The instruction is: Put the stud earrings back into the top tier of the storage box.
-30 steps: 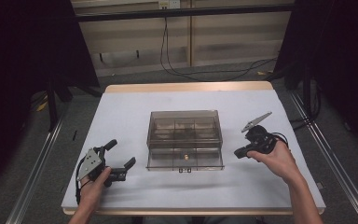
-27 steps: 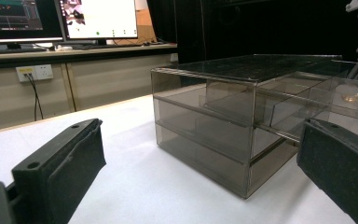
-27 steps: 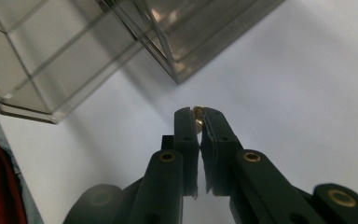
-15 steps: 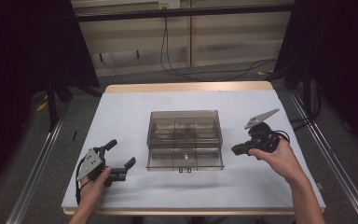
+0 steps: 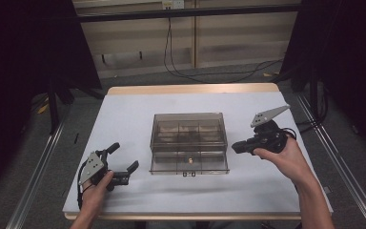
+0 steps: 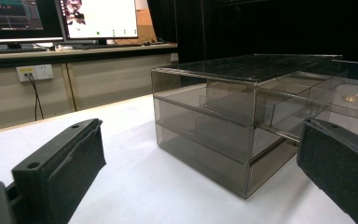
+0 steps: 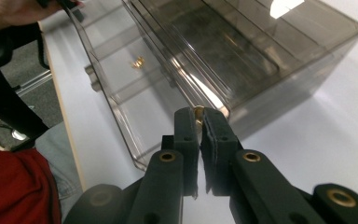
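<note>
High view. One clear smoky drawer box (image 5: 188,142) sits mid-table on the white table (image 5: 138,109), its lower drawer (image 5: 189,163) pulled out toward the near edge, with one small brass bit (image 5: 188,161) lying in it. Two grippers are in frame, one per hand. Against the frames a second back, the right gripper (image 5: 238,146) has lifted and now hangs off the table, just right of the box's near right corner, its grey plate raised higher than before. Box and drawer lie as they did. The left gripper (image 5: 123,159) has not shifted; it rests on the table near the left edge, well apart from the box, jaws spread and nothing between them.

Left gripper view. Two black jaws stand wide apart at the bottom corners, released, only bare white table between. The drawer box (image 6: 242,116) stands ahead and to the right. I count two tiers, the upper one split by partitions. One brass bit (image 6: 353,96) shows in the drawer at far right. Two monitors (image 6: 58,18) sit on a bench beyond the table.

Right gripper view. The right gripper (image 7: 200,122) has its jaws clenched, pads nearly meeting. One small brass piece (image 7: 198,111) shows right at the tips; whether it is pinched I cannot tell. A second brass bit (image 7: 137,62) lies in the open drawer (image 7: 116,88) below. The other hand (image 7: 14,10) shows top left.
</note>
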A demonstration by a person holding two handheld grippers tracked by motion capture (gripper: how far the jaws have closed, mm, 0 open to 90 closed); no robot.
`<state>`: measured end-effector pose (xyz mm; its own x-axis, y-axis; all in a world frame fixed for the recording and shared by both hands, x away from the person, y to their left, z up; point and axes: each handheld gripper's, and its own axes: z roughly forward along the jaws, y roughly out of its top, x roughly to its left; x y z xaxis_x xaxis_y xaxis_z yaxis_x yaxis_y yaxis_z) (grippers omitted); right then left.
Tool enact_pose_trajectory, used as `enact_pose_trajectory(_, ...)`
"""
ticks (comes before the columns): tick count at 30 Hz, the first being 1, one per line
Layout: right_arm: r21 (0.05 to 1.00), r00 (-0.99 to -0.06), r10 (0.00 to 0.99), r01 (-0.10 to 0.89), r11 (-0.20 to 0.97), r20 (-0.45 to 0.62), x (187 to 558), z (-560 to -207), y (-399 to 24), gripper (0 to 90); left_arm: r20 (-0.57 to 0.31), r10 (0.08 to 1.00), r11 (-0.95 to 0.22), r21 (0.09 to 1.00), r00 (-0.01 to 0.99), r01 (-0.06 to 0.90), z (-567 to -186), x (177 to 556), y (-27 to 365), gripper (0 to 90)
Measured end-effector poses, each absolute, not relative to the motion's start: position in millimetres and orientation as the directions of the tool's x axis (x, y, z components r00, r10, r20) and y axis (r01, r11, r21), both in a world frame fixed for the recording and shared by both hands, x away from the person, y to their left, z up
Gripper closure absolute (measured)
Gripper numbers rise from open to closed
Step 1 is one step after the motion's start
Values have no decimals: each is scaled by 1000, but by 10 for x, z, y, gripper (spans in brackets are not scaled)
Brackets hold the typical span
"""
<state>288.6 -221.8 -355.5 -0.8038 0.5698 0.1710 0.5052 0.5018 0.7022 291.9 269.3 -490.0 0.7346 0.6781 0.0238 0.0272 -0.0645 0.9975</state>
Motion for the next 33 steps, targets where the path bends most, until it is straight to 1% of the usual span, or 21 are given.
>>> enact_pose_trajectory(10, 702, -836, 527, 466, 538, 151, 2933, -3484, -1992, 853, 20, 680, -58, 998, 733, 26, -4900, 2918, 2688, 7)
enact_pose_trajectory(18, 677, -866, 478, 439, 590, 145, 3029, -3429, -1722, 853, 26, 679, -64, 998, 734, 25, -4899, 2919, 2694, 7)
enact_pose_trajectory(33, 568, -898, 416, 419, 709, 144, 3156, -3503, -1214, 852, 22, 678, -60, 998, 735, 26, -4900, 2919, 2694, 7)
